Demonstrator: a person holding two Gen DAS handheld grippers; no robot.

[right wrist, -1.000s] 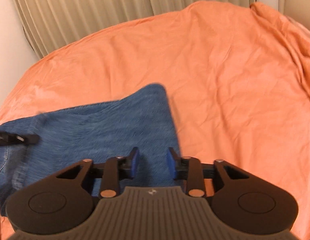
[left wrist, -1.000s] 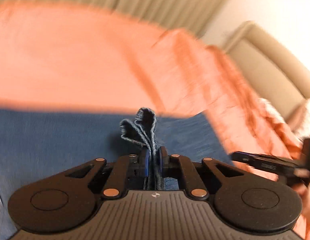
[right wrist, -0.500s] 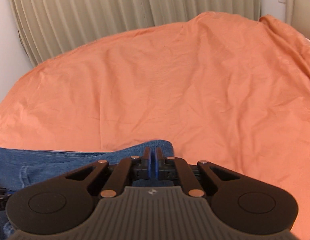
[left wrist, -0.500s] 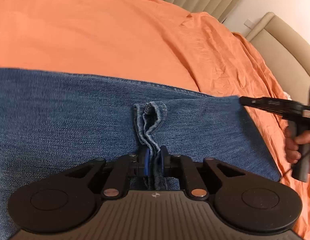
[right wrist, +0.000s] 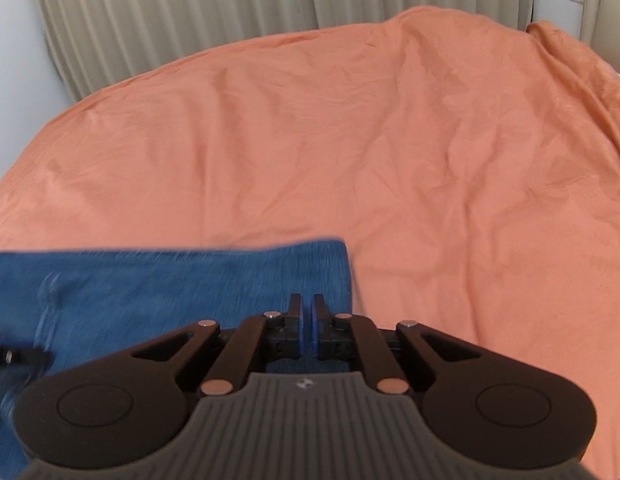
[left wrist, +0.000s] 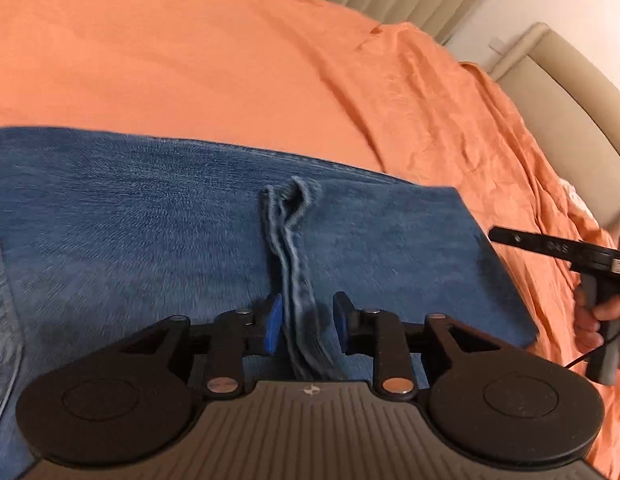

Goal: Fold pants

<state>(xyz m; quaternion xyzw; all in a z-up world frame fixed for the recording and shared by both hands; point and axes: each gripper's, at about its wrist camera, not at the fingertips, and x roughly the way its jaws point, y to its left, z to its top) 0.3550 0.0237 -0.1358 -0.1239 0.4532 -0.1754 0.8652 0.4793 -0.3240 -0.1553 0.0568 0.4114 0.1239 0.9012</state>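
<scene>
Nearest in the left wrist view, the left gripper (left wrist: pixel 305 320) is seen with its blue-padded jaws parted, and a pale, rumpled strip of denim hem (left wrist: pixel 291 248) lies loose in the gap between them, touched by neither pad as far as can be told. The strip rests on top of the blue denim pants (left wrist: pixel 149 220), which are spread flat in a broad folded panel across the orange bedsheet (left wrist: pixel 229 60).

In the right wrist view, the right gripper (right wrist: pixel 305 322) is held with its jaws drawn nearly together, only a narrow slit left between the pads. Nothing can be made out inside that slit; the gripper sits just above the near right corner of the pants (right wrist: pixel 169 276). From the left camera the same right gripper (left wrist: pixel 550 246) is caught side-on, just off the panel's right edge, gripped in a bare hand (left wrist: pixel 598 320).

Beyond the pants, bare wrinkled sheet runs up to the pleated beige curtains (right wrist: pixel 229 20), with a padded beige headboard (left wrist: pixel 570 92) off to the right.

The step in hand is judged to be a release: one fold laid down, the hem being let go. Next, a fresh grip on an edge of the panel would be called for, both grippers taking matching corners so the next fold lands square.
</scene>
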